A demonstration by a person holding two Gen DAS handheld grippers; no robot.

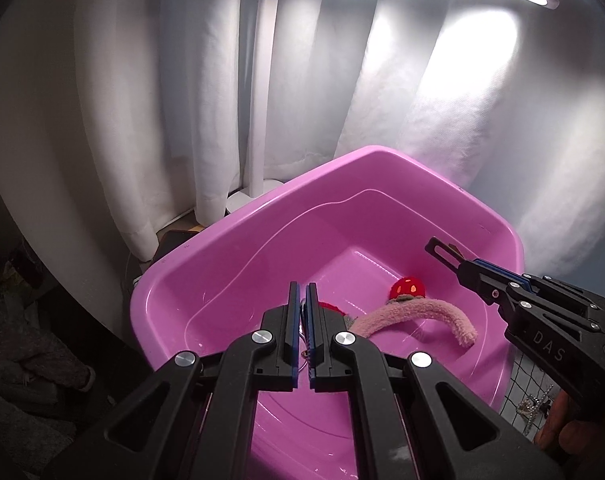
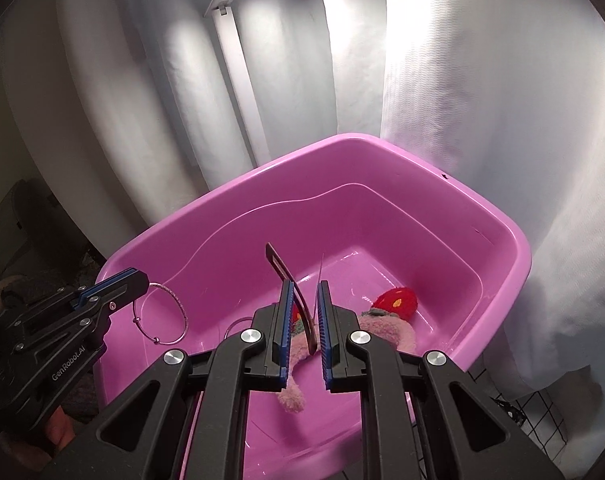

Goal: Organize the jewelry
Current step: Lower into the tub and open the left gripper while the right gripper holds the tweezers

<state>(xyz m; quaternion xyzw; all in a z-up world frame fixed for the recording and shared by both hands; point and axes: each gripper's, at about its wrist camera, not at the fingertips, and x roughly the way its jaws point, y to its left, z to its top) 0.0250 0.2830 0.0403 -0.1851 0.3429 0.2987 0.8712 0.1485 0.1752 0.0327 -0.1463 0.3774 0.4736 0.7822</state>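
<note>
A pink plastic tub (image 1: 230, 236) (image 2: 498, 236) holds a fuzzy pink headband (image 1: 418, 314) (image 2: 386, 326) with red strawberry knobs (image 1: 408, 288) (image 2: 394, 300). My left gripper (image 1: 302, 292) (image 2: 140, 280) is shut on a thin silver bangle (image 2: 162, 312) and holds it over the tub's left side. My right gripper (image 2: 306, 292) (image 1: 462, 262) holds a dark flat hair clip (image 2: 286, 280) (image 1: 440, 250) between its narrowly parted fingers, above the tub's middle.
White curtains (image 1: 382, 80) hang behind the tub. A white lamp post (image 1: 258, 112) stands at the back. A wire grid (image 2: 542, 408) with silver jewelry (image 1: 536, 402) lies to the tub's right. Dark clutter fills the left.
</note>
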